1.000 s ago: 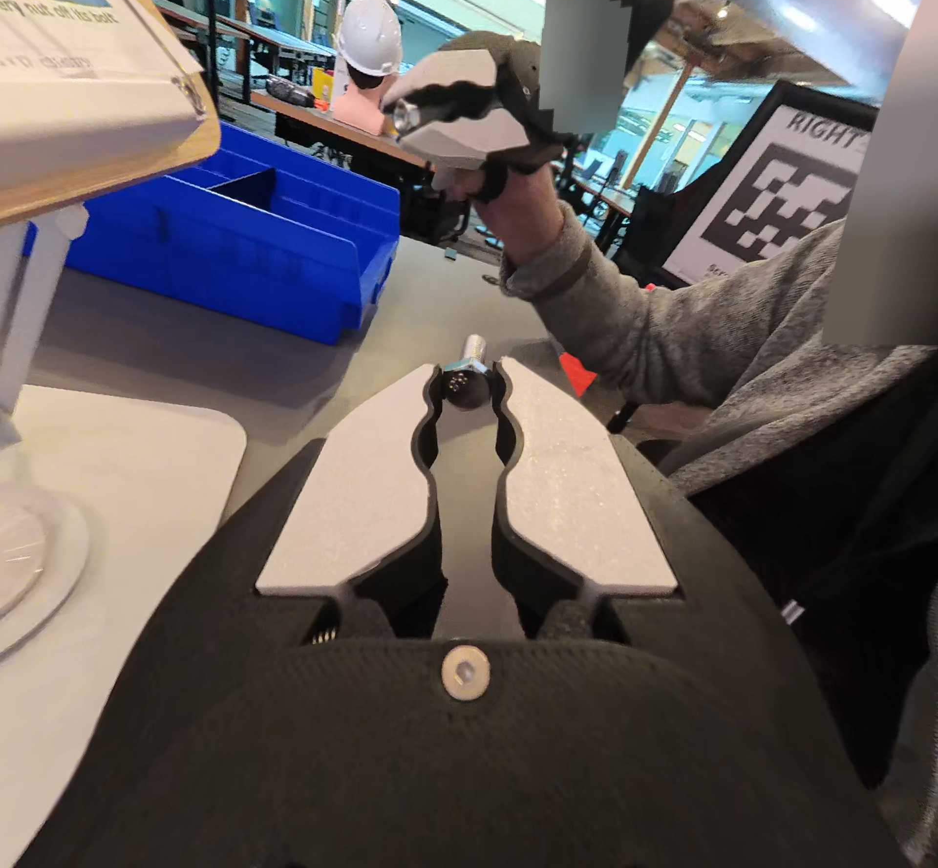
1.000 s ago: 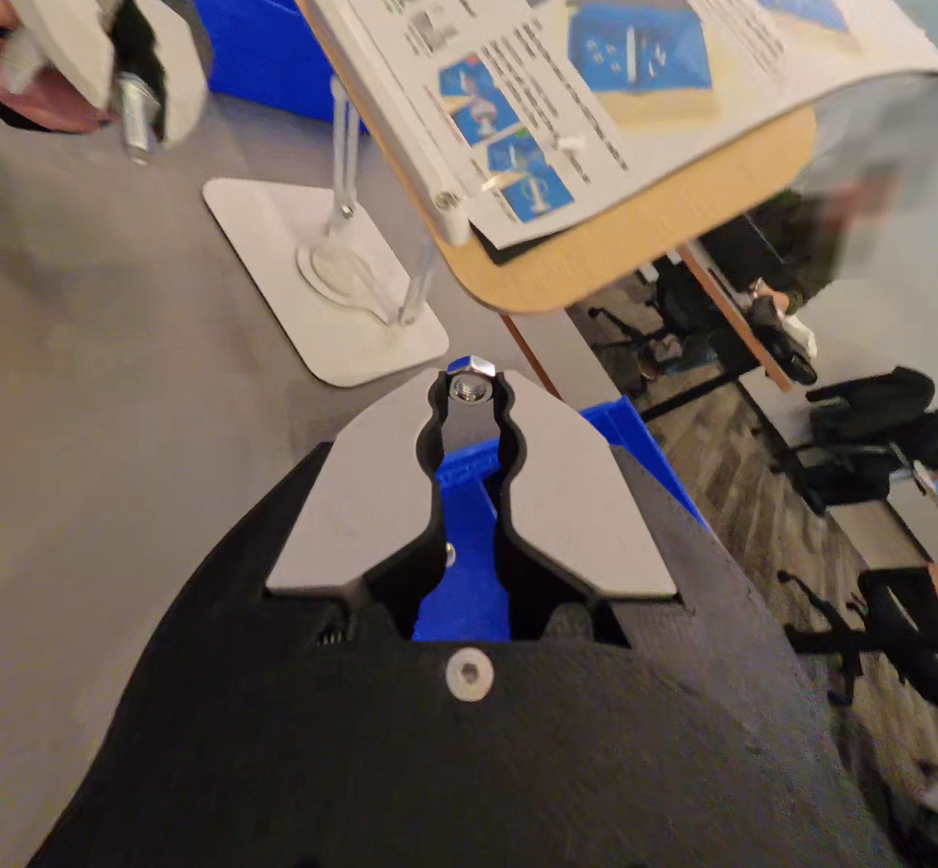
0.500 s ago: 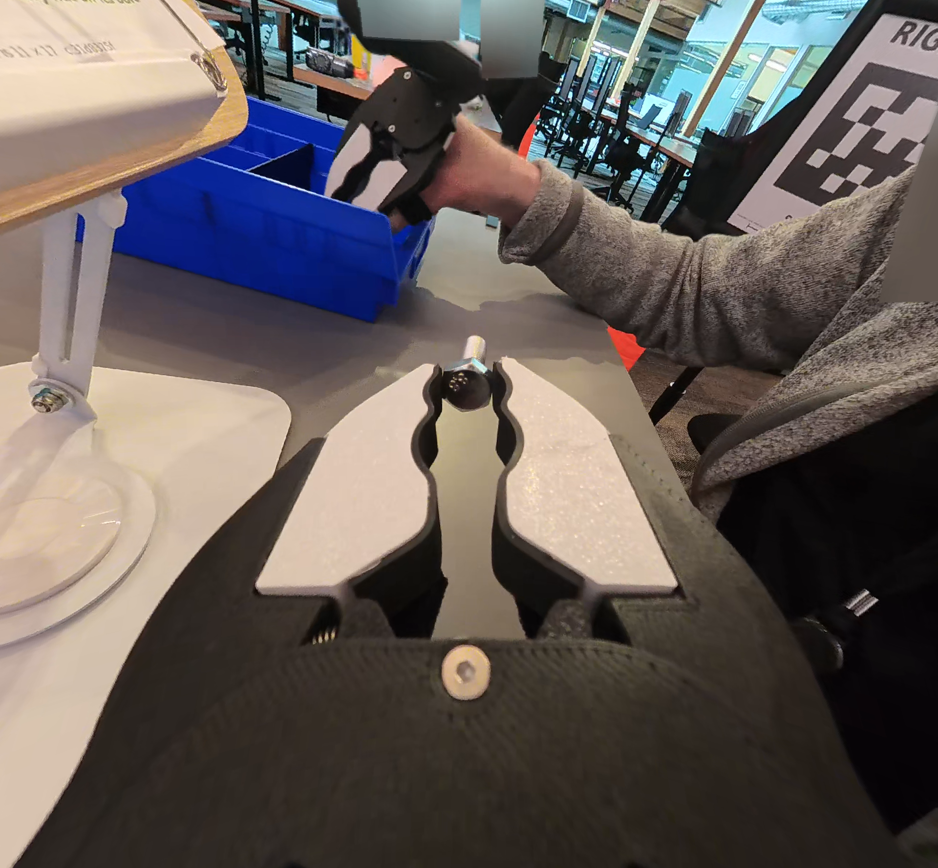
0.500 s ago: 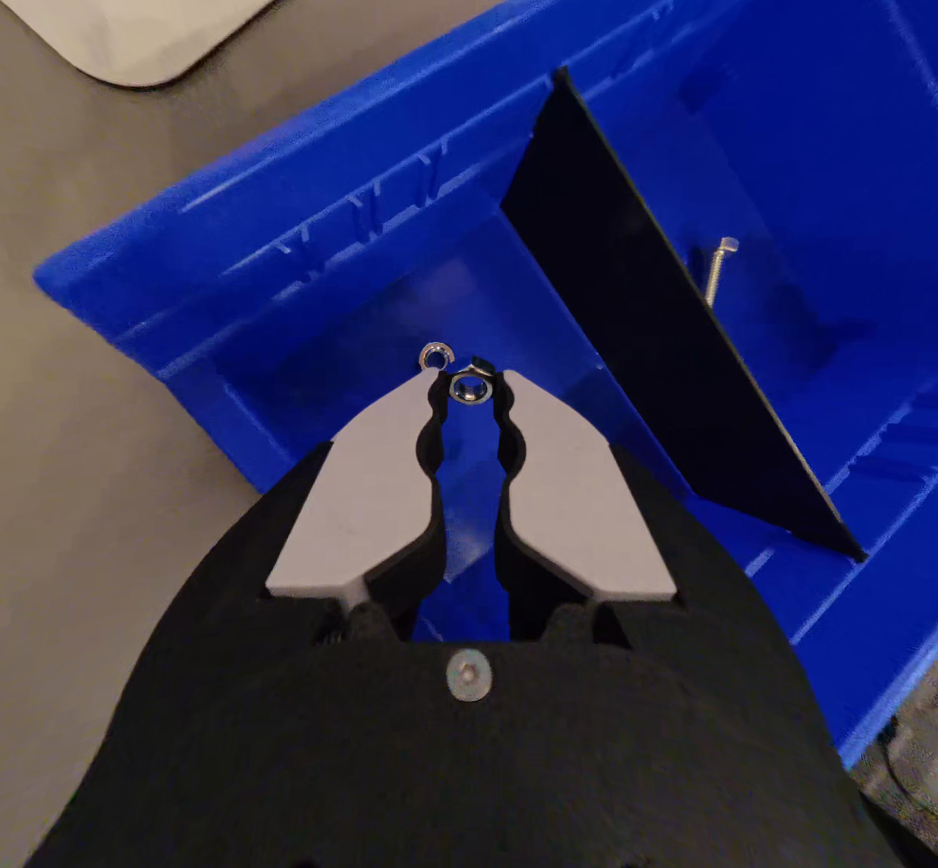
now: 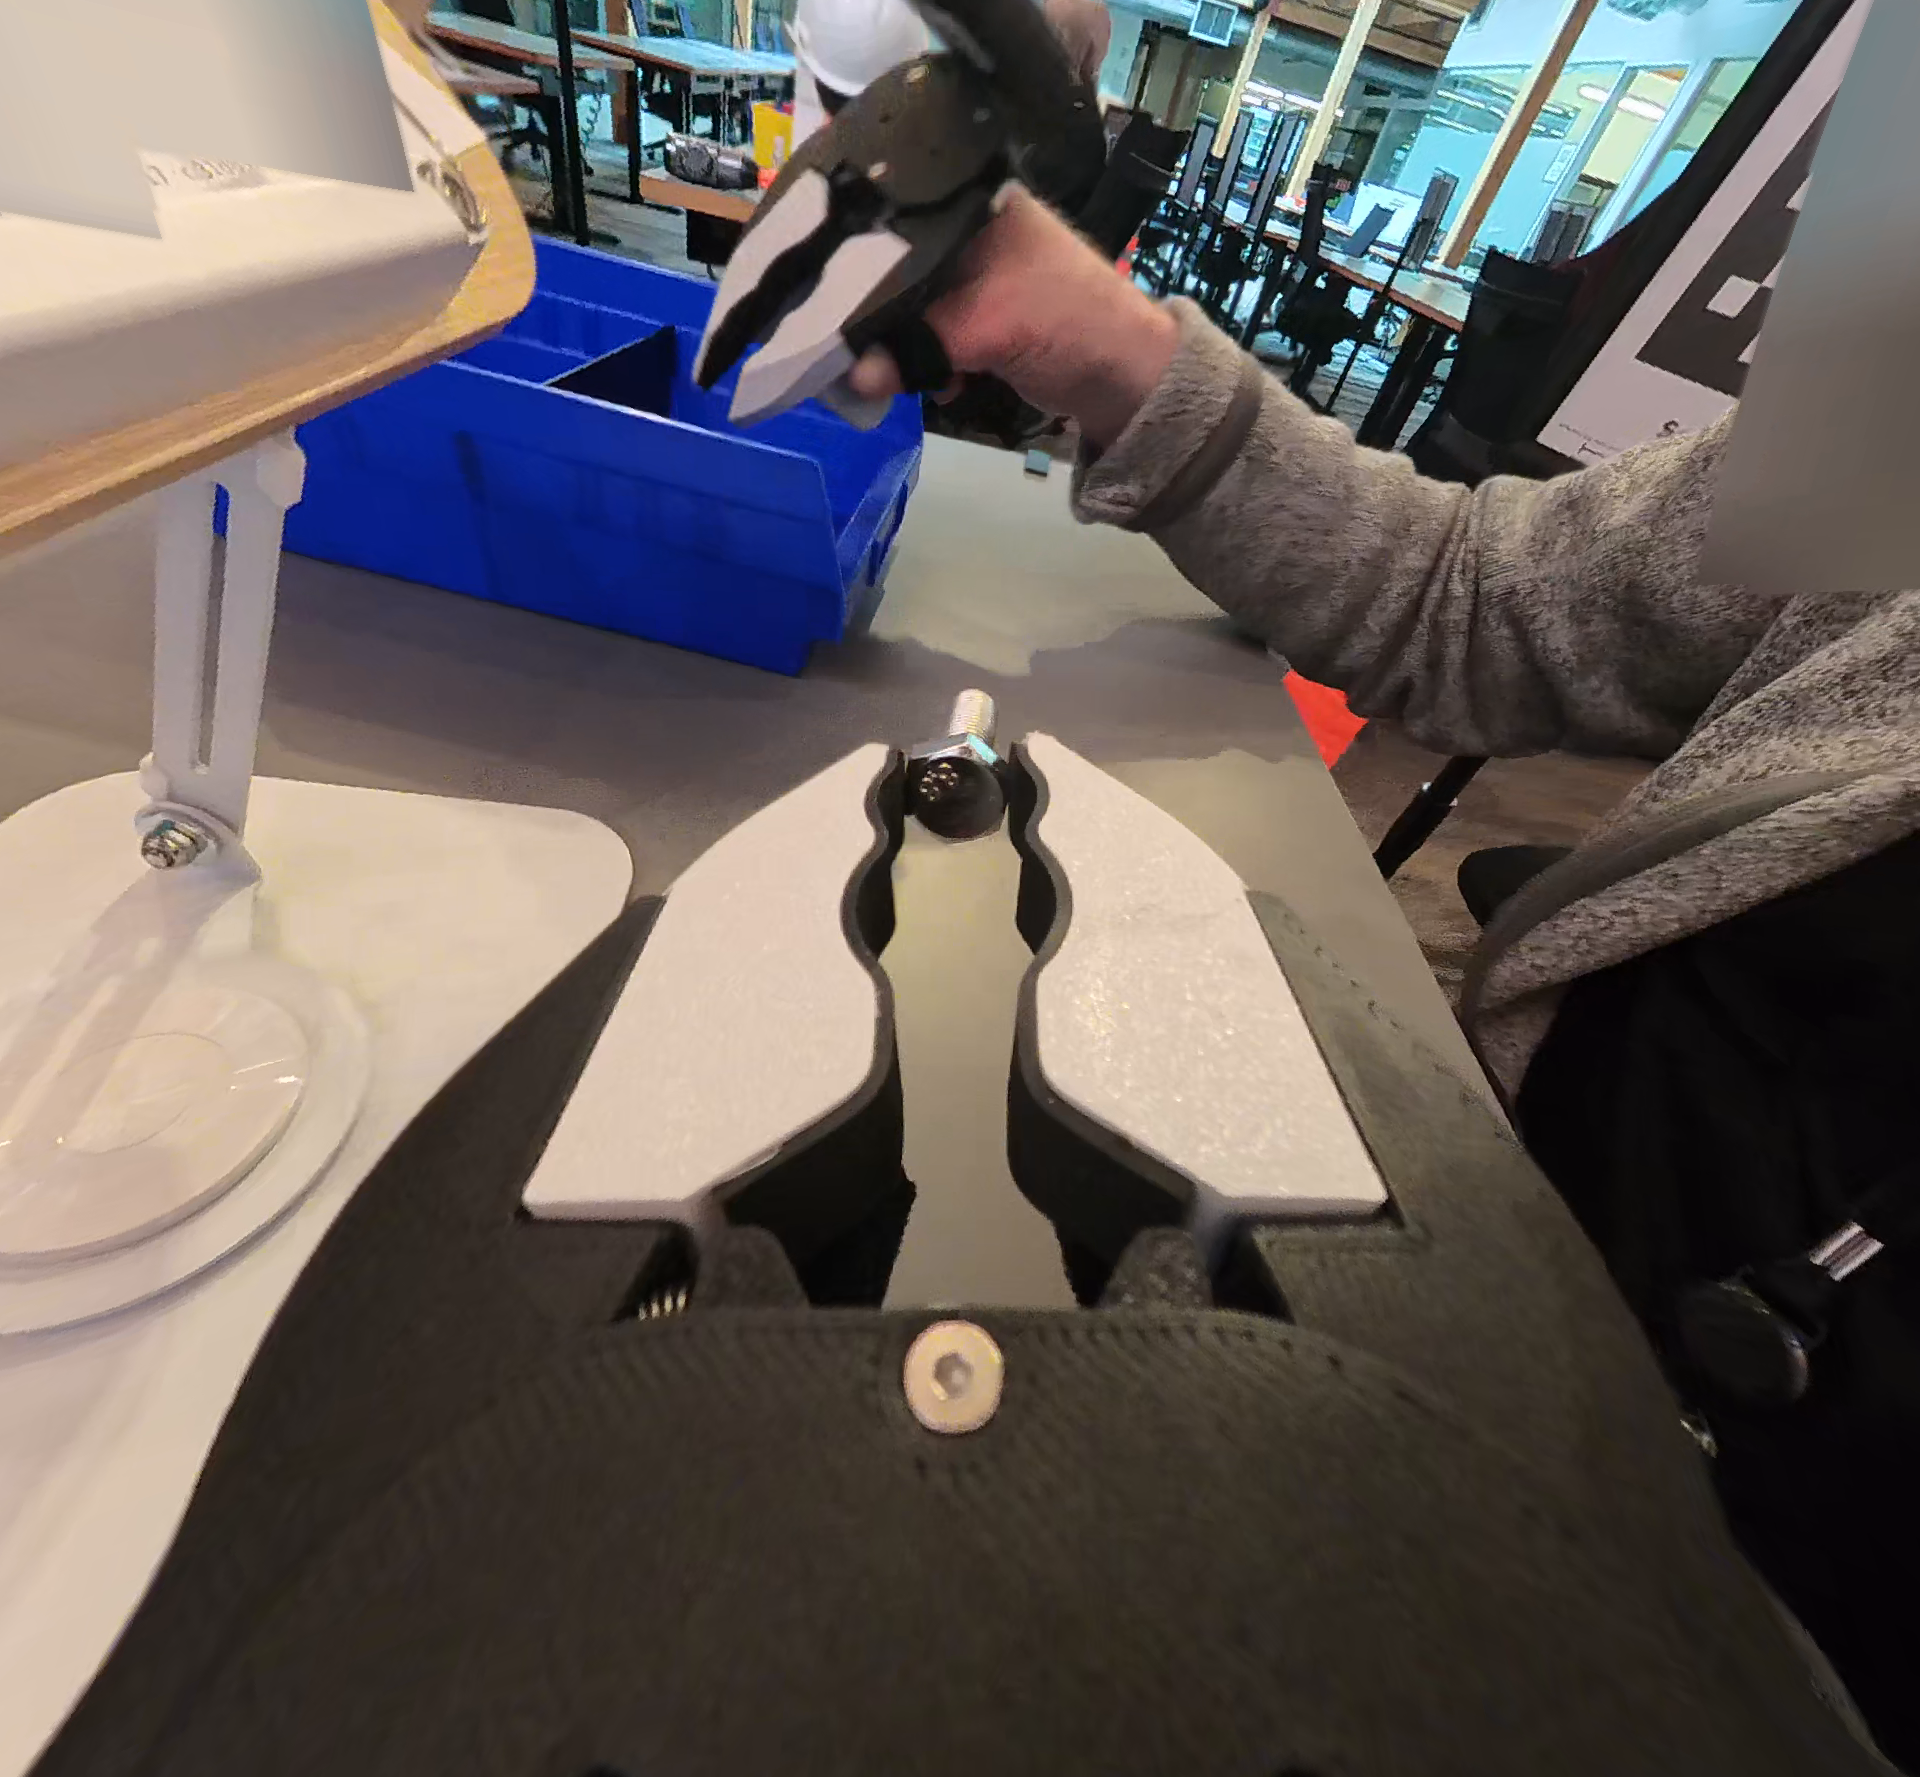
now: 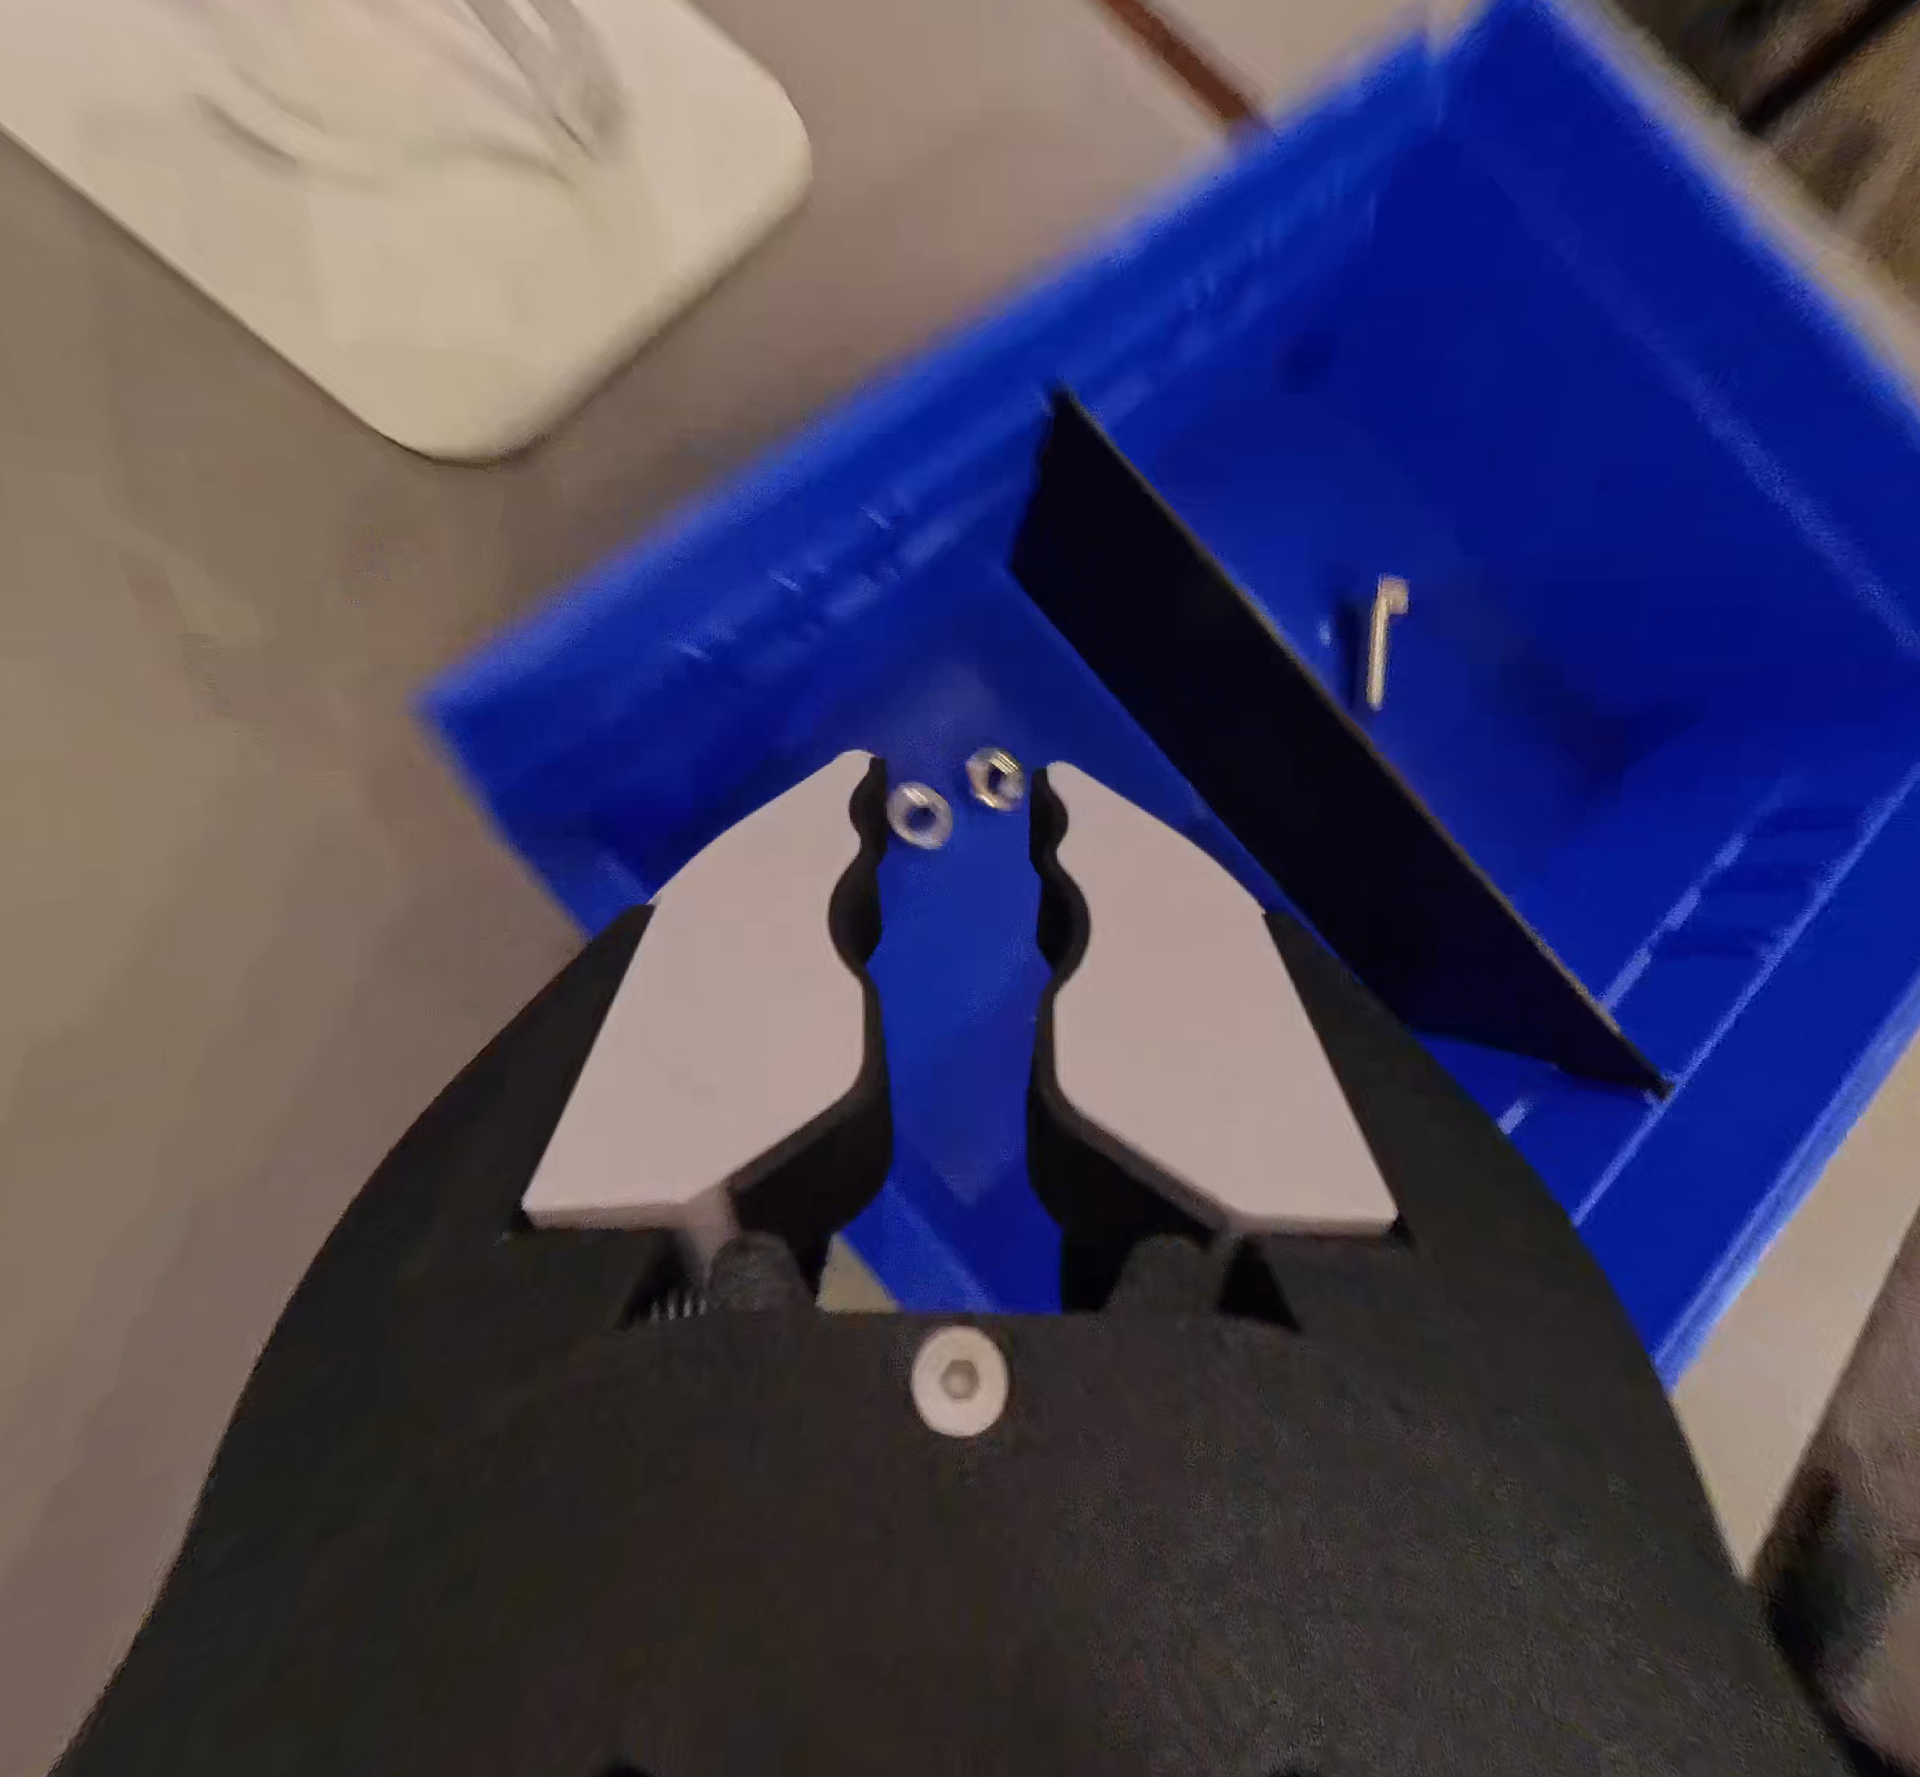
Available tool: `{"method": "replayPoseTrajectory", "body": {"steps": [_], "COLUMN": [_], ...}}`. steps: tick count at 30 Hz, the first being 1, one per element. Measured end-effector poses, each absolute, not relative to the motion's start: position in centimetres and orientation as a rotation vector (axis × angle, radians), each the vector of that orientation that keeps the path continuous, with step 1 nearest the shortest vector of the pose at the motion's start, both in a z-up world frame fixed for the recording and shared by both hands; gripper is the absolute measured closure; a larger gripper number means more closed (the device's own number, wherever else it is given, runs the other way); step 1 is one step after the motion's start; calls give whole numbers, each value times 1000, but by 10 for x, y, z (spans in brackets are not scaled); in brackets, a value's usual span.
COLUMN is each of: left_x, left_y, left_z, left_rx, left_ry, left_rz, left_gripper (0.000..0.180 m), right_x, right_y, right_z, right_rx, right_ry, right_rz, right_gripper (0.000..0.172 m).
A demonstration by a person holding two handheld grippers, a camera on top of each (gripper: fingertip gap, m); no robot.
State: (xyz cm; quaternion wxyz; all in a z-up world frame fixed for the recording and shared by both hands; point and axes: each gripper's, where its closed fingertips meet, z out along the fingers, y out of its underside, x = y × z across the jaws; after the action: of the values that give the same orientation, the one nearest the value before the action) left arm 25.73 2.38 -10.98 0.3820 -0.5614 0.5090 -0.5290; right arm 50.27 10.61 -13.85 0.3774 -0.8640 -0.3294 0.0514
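Now I hold left gripper [image 5: 954,771] clenched on silver hex-head steel bolt [image 5: 958,771], near blue plastic divided bin [image 5: 623,501]. Right gripper [image 6: 954,777] released above bin; two silver steel nuts [image 6: 956,797] lie inside.

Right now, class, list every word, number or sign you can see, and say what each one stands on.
White sheet on the stand: small print, too blurred to read.
Black-and-white marker board: large letters cut off, small print unreadable.
Right wrist view: none.

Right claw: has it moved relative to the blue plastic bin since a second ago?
Yes. The right claw came from beside the document stand to above the blue plastic bin.
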Motion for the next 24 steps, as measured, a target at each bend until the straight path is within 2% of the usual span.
{"method": "replayPoseTrajectory", "body": {"steps": [1,6,10,16,20,24], "left_x": [257,259,260,257,259,258], "left_y": [23,17,6,-6,-10,-11], "left_z": [-107,-95,-80,-66,-68,-65], "left_rx": [-1411,-1291,-1160,-1015,-975,-954], "left_ry": [1296,1291,1309,1345,1378,1372], "left_rz": [-1348,-1276,-1165,-945,-834,-828], "left_gripper": [162,162,162,162,162,162], "right_x": [485,365,302,270,260,254], "right_y": [96,16,-10,-3,-8,-15], "right_z": [-121,-58,-57,-70,-66,-61], "right_rx": [-2133,-1749,-1605,-1555,-1470,-1408], "right_ry": [-865,-1027,-1006,-820,-796,-813], "right_rz": [203,855,1234,1650,1801,1868], "right_gripper": [148,154,159,137,145,161]}}
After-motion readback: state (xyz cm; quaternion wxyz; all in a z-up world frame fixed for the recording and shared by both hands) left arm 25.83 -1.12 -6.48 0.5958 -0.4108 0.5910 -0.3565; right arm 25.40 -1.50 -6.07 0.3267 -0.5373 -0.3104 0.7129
